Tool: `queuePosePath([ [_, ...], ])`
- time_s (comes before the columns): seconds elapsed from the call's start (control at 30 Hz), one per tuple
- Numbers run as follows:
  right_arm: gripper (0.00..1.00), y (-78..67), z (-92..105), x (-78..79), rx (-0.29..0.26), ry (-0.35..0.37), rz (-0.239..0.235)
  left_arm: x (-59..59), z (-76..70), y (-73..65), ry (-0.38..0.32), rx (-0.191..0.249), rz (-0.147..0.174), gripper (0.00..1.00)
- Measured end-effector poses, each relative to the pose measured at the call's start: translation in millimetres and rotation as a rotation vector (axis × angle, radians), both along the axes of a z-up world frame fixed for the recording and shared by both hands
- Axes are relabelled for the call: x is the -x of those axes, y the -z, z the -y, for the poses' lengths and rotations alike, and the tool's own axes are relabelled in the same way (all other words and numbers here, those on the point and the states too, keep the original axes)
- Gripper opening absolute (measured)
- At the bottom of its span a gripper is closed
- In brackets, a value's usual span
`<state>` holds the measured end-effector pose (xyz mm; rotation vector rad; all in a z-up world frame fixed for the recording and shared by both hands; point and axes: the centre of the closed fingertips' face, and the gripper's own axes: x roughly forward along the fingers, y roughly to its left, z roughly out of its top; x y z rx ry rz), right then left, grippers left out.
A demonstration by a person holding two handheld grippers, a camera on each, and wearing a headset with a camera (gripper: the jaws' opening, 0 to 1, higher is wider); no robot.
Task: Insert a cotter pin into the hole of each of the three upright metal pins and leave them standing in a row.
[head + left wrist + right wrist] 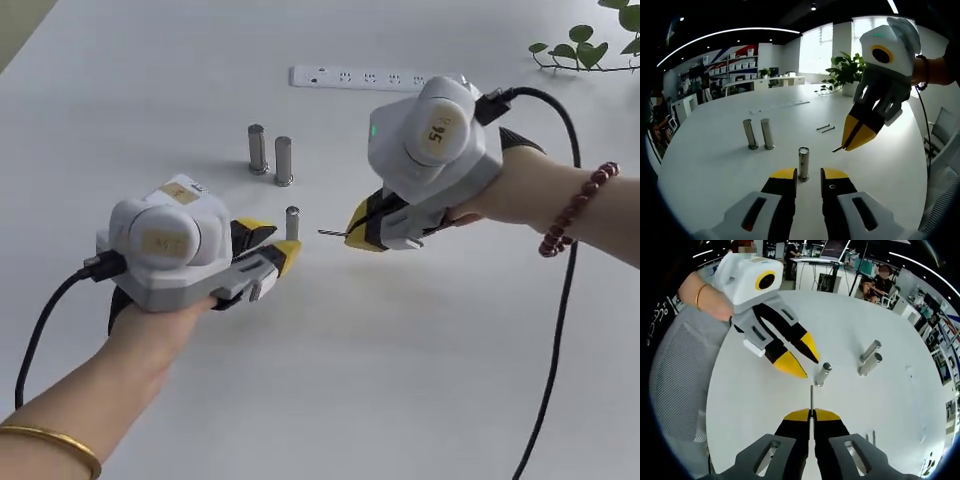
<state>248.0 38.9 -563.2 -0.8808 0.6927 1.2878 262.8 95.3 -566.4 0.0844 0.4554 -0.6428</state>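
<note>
White table (400, 380) runs across the whole room, with a power strip (375, 77) at the far edge and a plant (590, 45) at the far right. Two metal pins (257, 149) stand close together to the far left. The third one (292, 222) stands nearer, between the two tools.

The left gripper (278, 243) has its jaws apart. Its tips sit just short of that near pin, not touching it as far as I can see. The right gripper (355, 228) is clamped on a cotter pin (333, 233), which points left at the near pin with a small gap between them. Spare cotter pins (823, 128) lie farther back.

My worry is that the near pin stands unheld. If the wire misses the hole, which I can't make out, it would push the side and tip the pin over. The thin wire could also twist in the jaws.
</note>
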Motion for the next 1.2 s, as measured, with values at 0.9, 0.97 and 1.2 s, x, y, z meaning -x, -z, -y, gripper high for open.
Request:
queuePosePath([
  [0.9,0.00,1.5,-17.7,-17.3,-0.020,0.024,-0.004,-21.0,13.2,14.4,0.020,0.015,-0.030,0.08],
  [0.97,0.00,2.1,-19.2,-20.5,-0.012,0.023,0.012,-21.0,13.1,14.7,0.018,0.013,-0.029,0.08],
  [1.2,0.00,1.4,-22.2,-20.5,-0.006,0.016,0.022,-21.6,13.3,15.4,0.015,0.000,-0.016,0.08],
])
